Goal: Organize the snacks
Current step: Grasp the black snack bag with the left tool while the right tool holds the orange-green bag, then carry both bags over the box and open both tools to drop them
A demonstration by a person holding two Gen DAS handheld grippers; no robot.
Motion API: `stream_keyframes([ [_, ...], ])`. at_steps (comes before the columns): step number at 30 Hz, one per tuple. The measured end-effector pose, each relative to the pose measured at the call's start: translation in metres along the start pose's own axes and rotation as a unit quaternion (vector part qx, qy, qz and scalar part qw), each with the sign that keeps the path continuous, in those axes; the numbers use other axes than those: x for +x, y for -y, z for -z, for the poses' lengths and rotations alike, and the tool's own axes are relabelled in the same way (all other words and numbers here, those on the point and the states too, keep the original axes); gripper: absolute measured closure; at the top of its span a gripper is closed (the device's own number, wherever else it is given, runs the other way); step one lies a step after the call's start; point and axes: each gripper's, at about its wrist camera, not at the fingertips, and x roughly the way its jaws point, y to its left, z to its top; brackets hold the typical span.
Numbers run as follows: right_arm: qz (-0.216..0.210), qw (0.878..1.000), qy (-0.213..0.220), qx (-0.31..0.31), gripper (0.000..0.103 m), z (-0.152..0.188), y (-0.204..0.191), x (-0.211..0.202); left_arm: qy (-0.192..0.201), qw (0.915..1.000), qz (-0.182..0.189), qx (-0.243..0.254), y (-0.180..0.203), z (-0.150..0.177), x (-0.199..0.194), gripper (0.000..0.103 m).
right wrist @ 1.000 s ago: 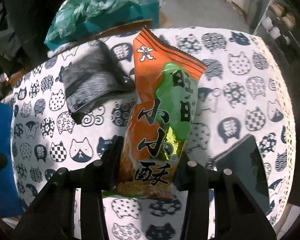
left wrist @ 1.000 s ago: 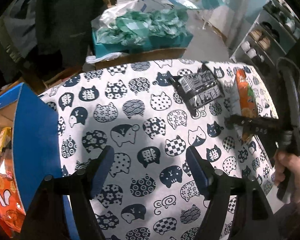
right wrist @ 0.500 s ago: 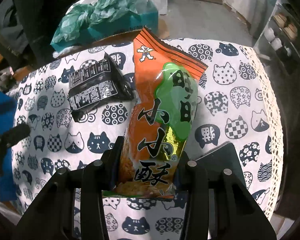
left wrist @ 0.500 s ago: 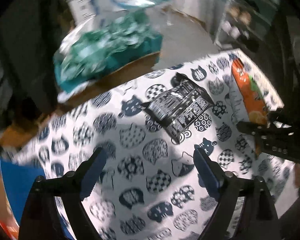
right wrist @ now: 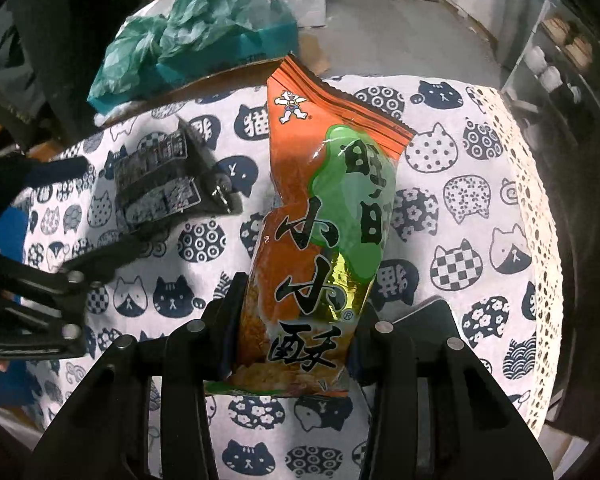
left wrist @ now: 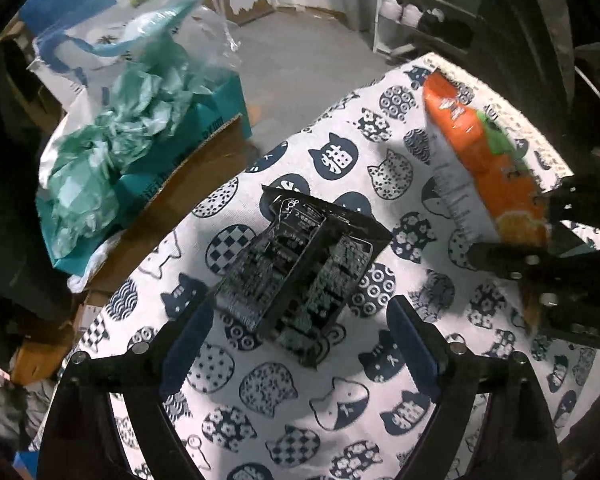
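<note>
Two snack packs on cat-print tablecloth [left wrist: 340, 408] | left gripper [left wrist: 300, 332]: jaws wide, empty, black packet [left wrist: 300, 268] lying just ahead between them | right gripper [right wrist: 292, 320]: clamped on orange packet [right wrist: 324, 240], raised

Table [left wrist: 380, 420]: we see it under both our grippers, with a patterned cloth [right wrist: 472, 208] spread over it.
Dark packet [left wrist: 300, 276]: it lies flat on the cloth, left of the tall snack bag [right wrist: 324, 240].
Left gripper [left wrist: 296, 336]: it hovers over the near end of the dark packet, fingers either side of it, apart from it.
Right gripper [right wrist: 296, 328]: it stands right of the left one, its fingers on the lower end of the tall snack bag, above the cloth.
Open box [left wrist: 204, 128]: it sits behind the table's far edge, crumpled bags [left wrist: 112, 128] in it.
Shelves [left wrist: 424, 12]: they stand far back on the right.
</note>
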Motion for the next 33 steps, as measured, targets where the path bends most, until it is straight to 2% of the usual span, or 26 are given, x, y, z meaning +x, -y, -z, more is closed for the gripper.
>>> stream_keyframes([
  [9,-0.012,1.000,-0.001,0.015,0.062,-0.004,0.005,0.001,-0.035,0.9983,-0.042,0.021,0.003,-0.008,0.036,0.013],
  [14,-0.013,1.000,-0.003,0.011,0.062,-0.003,0.002,0.004,-0.030,0.9980,-0.047,0.030,0.004,-0.007,0.041,0.013],
  [19,-0.013,1.000,-0.002,0.010,0.062,-0.002,-0.001,0.003,-0.024,0.9982,-0.035,0.042,0.013,0.003,0.035,0.028],
  [25,-0.012,1.000,-0.001,0.005,0.062,0.001,-0.006,0.000,-0.020,0.9979,-0.031,0.053,0.021,0.016,0.027,0.038],
  [33,-0.012,1.000,0.009,-0.004,0.062,0.008,-0.015,-0.014,-0.010,0.9975,-0.070,0.003,0.016,0.040,0.006,0.038],
])
